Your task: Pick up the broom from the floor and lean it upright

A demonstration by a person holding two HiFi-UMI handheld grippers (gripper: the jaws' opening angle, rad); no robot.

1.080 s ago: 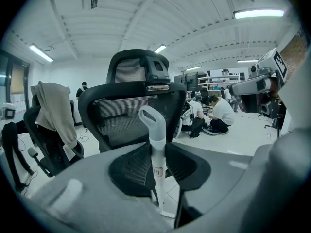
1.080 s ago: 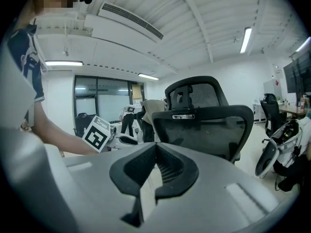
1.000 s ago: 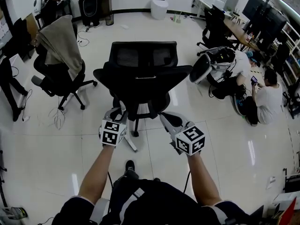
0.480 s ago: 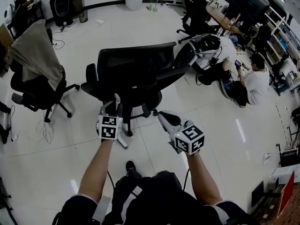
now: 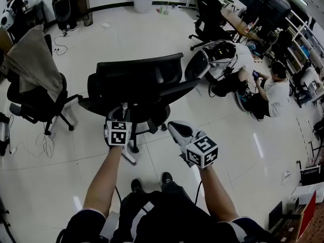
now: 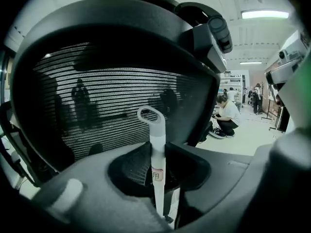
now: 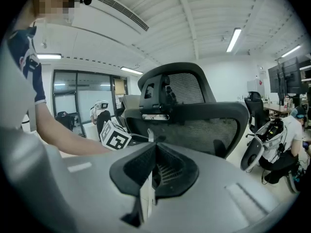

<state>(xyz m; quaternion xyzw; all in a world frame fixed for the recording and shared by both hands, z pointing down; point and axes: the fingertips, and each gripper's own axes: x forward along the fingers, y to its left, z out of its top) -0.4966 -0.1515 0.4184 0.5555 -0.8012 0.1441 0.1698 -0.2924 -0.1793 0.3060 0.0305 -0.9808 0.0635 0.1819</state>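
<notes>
Left gripper [image 5: 123, 116] has brought the broom [image 6: 157, 144] to the office chair's [image 5: 136, 77] 6 o'clock, jaws easing open on its handle, right gripper [image 5: 176, 128] shut and empty, so I'd lean it on the chair before releasing.

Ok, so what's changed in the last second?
The person has taken a step: a second shoe shows, and the black chair now sits further left in the head view. Unchanged: the left gripper has the broom handle between its jaws, which are opening slightly, and the right gripper hangs beside it.

office chair [image 5: 136, 80] swung leftward, left gripper [image 5: 123, 116] jaws opening with broom handle [image 6: 157, 147] between them, second shoe [image 5: 166, 177] now in view
</notes>
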